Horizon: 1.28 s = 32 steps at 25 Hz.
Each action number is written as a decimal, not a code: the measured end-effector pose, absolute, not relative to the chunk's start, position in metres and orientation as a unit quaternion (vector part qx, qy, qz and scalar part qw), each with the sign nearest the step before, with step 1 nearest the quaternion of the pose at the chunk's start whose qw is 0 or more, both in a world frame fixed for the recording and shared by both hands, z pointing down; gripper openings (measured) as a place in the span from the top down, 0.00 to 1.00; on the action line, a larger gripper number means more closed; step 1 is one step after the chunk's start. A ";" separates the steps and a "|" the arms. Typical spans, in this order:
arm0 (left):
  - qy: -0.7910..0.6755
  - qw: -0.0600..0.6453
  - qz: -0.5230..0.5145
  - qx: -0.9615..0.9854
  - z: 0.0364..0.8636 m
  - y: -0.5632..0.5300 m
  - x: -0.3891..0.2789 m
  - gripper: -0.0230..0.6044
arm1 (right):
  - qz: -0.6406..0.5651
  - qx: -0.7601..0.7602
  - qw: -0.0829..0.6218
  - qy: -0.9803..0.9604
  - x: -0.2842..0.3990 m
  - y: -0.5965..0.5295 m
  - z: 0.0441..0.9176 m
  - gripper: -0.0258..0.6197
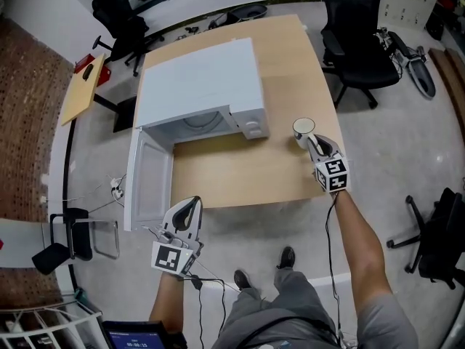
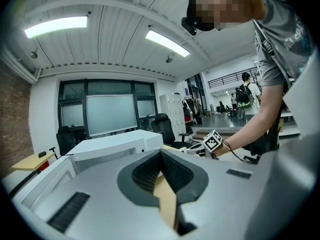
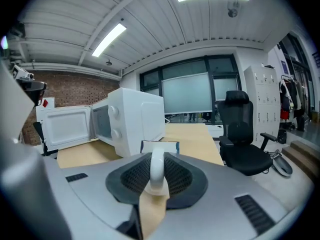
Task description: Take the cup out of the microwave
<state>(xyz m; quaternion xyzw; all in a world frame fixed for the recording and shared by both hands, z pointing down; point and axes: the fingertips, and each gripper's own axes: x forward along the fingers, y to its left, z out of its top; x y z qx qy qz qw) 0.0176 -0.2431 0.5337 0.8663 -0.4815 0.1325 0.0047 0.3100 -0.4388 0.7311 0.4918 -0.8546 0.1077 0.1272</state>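
Pale wooden table [image 1: 240,173] on a grey office floor is what I am working over, with a black office chair [image 1: 356,42] past its far right corner. On my head view the white microwave [image 1: 200,86] sits along the table's left edge, and its door [image 1: 149,184] hangs wide open out past the near left corner. The oven cavity looks bare as far as I can see into it.

The cup [image 1: 304,129], white, is outside the oven. It is close to the table's right edge, towards the near right corner and well apart from the microwave. My right gripper [image 1: 314,142] has it: in the right gripper view both jaws are clamped on the cup's looped handle [image 3: 156,166], with the cup body just beyond the tips. I cannot tell whether the cup's base touches the wood.

My left gripper [image 1: 190,206] hangs off the table's near edge, just beside the open door and touching neither. In the left gripper view its jaws meet at the tips with nothing between them. They point level across the table, with the microwave in front and the person's right forearm further right.
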 end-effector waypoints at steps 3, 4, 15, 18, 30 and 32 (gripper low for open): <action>-0.483 0.008 0.136 0.865 0.541 -0.245 0.016 0.92 | 0.104 0.493 0.126 -0.854 0.308 -0.444 0.739 0.84; -0.483 0.009 0.137 0.865 0.543 -0.245 0.015 0.92 | 0.103 0.494 0.125 -0.854 0.307 -0.445 0.740 0.84; -0.479 0.020 0.141 0.866 0.564 -0.250 0.016 0.92 | 0.092 0.506 0.104 -0.851 0.306 -0.441 0.760 0.84; -0.477 0.021 0.147 0.866 0.570 -0.250 0.015 0.92 | 0.089 0.511 0.094 -0.850 0.307 -0.440 0.763 0.84; -0.477 0.034 0.140 0.867 0.582 -0.245 0.018 0.92 | 0.084 0.520 0.090 -0.845 0.311 -0.429 0.773 0.84; -0.477 0.035 0.134 0.868 0.582 -0.243 0.020 0.92 | 0.090 0.517 0.101 -0.845 0.311 -0.424 0.780 0.84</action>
